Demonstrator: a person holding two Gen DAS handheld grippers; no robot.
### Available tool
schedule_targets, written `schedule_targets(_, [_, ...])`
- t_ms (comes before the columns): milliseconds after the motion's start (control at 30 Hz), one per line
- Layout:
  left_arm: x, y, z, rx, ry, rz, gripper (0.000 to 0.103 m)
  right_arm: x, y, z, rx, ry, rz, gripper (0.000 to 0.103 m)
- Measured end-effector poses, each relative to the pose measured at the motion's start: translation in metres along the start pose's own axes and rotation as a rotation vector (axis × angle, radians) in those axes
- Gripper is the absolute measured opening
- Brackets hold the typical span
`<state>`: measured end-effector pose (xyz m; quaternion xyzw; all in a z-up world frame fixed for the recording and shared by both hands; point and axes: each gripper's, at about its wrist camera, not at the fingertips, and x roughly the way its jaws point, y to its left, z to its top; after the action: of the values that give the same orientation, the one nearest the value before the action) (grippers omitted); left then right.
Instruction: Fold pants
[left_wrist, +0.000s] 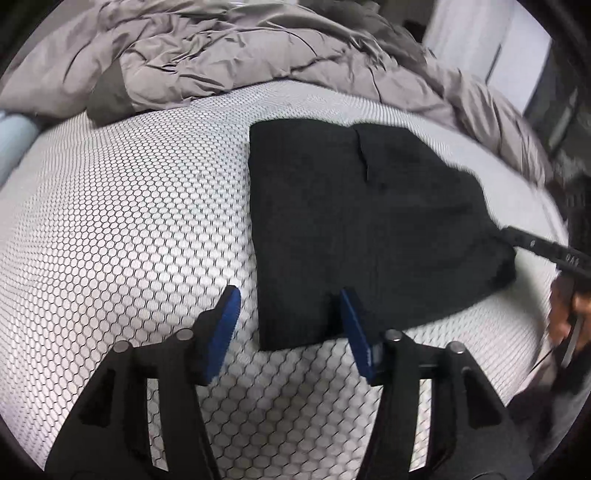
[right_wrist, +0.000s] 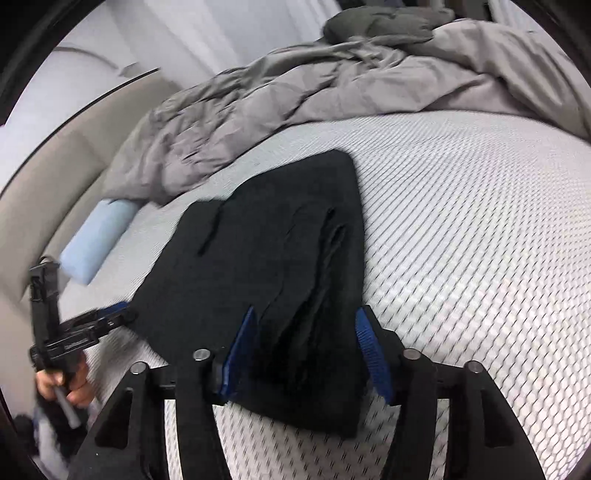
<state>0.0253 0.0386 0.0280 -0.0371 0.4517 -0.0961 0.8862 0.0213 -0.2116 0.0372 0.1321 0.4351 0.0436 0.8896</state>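
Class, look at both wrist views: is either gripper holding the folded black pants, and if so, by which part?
Neither. The left gripper and right gripper stand open around near edges of the pants, pads not pressing.

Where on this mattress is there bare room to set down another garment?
Bare honeycomb-print mattress lies left of the folded black pants, up to the light blue roll, and on their other side in the right wrist view. It is crowded along the far edge, under the rumpled grey duvet.

Soft even indoor light, heavy fisheye bending, dark corners, motion-blurred edges
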Motion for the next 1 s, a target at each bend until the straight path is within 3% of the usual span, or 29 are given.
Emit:
schedule_targets(67, [0.003,0.006,-0.008,-0.017,0.028,0.008,0.066,0.014,0.003,-0.007,-0.065,0.060,-0.053,0.072])
schedule_targets(133, [-0.004,0.013,-0.018,-0.024,0.033,0.002,0.069,0.024,-0.003,-0.016,-0.086,0.101,-0.095,0.072])
schedule_targets(167, [-0.008,0.014,-0.019,-0.017,0.033,0.018,0.069,0.020,-0.009,-0.018,-0.065,0.093,-0.078,0.072])
schedule_targets(300, [-0.028,0.015,-0.020,-0.024,-0.039,0.094,0.069,-0.005,-0.017,-0.018,-0.019,0.041,-0.172,0.074])
schedule_targets(367, [-0.045,0.007,-0.022,-0.021,-0.117,0.096,0.069,-0.022,-0.016,-0.020,0.021,0.010,-0.150,0.077])
schedule_targets(433, [-0.058,-0.003,-0.028,-0.020,-0.166,0.105,0.078,-0.040,-0.006,-0.020,0.007,-0.061,-0.118,0.098])
schedule_targets(467, [-0.063,-0.008,-0.032,-0.024,-0.194,0.104,0.081,-0.049,-0.001,-0.022,-0.013,-0.098,-0.110,0.101])
schedule_targets(533, [-0.076,-0.019,-0.041,-0.053,-0.266,0.078,0.084,-0.068,0.013,-0.030,-0.071,-0.193,-0.091,0.103])
schedule_targets(600, [-0.086,-0.029,-0.047,-0.069,-0.328,0.050,0.100,-0.078,0.024,-0.036,-0.106,-0.238,-0.058,0.103])
schedule_targets(633, [-0.090,-0.037,-0.050,-0.063,-0.359,0.059,0.102,-0.082,0.033,-0.041,-0.132,-0.260,-0.033,0.103])
schedule_targets(733, [-0.093,-0.059,-0.048,0.007,-0.421,0.078,0.102,-0.085,0.054,-0.049,-0.200,-0.283,0.002,0.103])
schedule_targets(833, [-0.088,-0.073,-0.044,0.030,-0.432,0.111,0.102,-0.084,0.074,-0.053,-0.256,-0.323,-0.010,0.103])
schedule_targets(1000, [-0.078,-0.072,-0.035,-0.032,-0.407,0.078,0.102,-0.076,0.087,-0.052,-0.250,-0.339,-0.016,0.103])
